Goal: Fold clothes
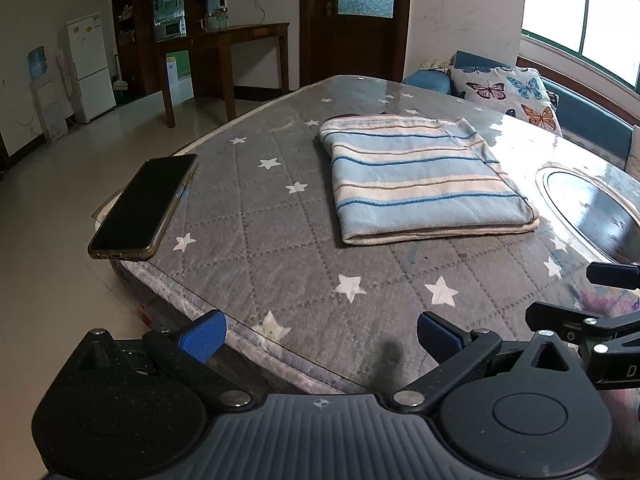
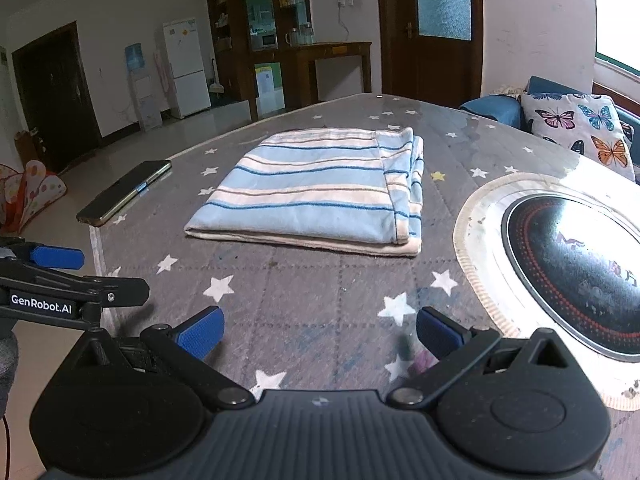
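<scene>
A blue and cream striped garment [image 1: 424, 178] lies folded into a flat rectangle on the grey star-print table cover [image 1: 280, 240]. It also shows in the right wrist view [image 2: 320, 190]. My left gripper [image 1: 320, 338] is open and empty, near the table's front edge, well short of the garment. My right gripper [image 2: 320, 332] is open and empty above the cover, also short of the garment. The left gripper's blue finger [image 2: 56, 257] shows at the left edge of the right wrist view.
A black phone [image 1: 146, 206] lies at the table's left edge, also in the right wrist view [image 2: 124, 192]. A round black cooktop [image 2: 576, 268] is set in the table at the right. A butterfly cushion [image 1: 508, 94] sits on a blue sofa behind.
</scene>
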Demonstrator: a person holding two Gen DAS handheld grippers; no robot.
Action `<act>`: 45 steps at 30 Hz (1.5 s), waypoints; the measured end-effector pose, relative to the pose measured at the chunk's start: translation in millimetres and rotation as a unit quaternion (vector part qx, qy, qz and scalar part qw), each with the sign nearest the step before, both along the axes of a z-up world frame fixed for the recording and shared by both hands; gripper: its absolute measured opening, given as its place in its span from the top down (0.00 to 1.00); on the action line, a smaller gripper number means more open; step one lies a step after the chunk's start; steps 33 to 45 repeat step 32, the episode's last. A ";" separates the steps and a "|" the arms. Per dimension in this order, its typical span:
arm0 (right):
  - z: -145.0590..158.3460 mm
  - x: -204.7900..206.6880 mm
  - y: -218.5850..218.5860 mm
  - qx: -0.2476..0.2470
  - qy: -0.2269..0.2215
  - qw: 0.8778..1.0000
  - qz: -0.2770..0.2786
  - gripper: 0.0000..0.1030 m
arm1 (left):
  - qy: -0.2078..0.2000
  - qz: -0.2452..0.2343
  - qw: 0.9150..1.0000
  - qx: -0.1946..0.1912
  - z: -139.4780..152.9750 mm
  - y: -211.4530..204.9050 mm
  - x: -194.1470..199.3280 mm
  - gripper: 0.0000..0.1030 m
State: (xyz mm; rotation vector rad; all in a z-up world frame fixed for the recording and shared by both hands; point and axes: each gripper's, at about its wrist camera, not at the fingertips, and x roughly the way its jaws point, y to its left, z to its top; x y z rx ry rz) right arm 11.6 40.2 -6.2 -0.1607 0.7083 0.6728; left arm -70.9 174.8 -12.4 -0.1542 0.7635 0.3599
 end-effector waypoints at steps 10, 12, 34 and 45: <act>-1.4 -3.6 -1.8 0.002 0.002 1.000 -0.004 0.00 | 0.002 0.000 1.000 0.000 -2.0 -5.6 -5.4 0.00; -2.1 -4.6 -1.9 0.003 0.002 1.000 -0.004 0.00 | 0.001 -0.001 1.000 -0.001 -2.4 -6.8 -6.7 0.00; -7.9 -13.6 -2.7 -0.001 0.008 1.000 -0.009 0.00 | 0.002 -0.002 1.000 0.000 -2.7 -12.0 -11.8 0.00; -7.9 -13.6 -2.7 -0.001 0.008 1.000 -0.009 0.00 | 0.002 -0.002 1.000 0.000 -2.7 -12.0 -11.8 0.00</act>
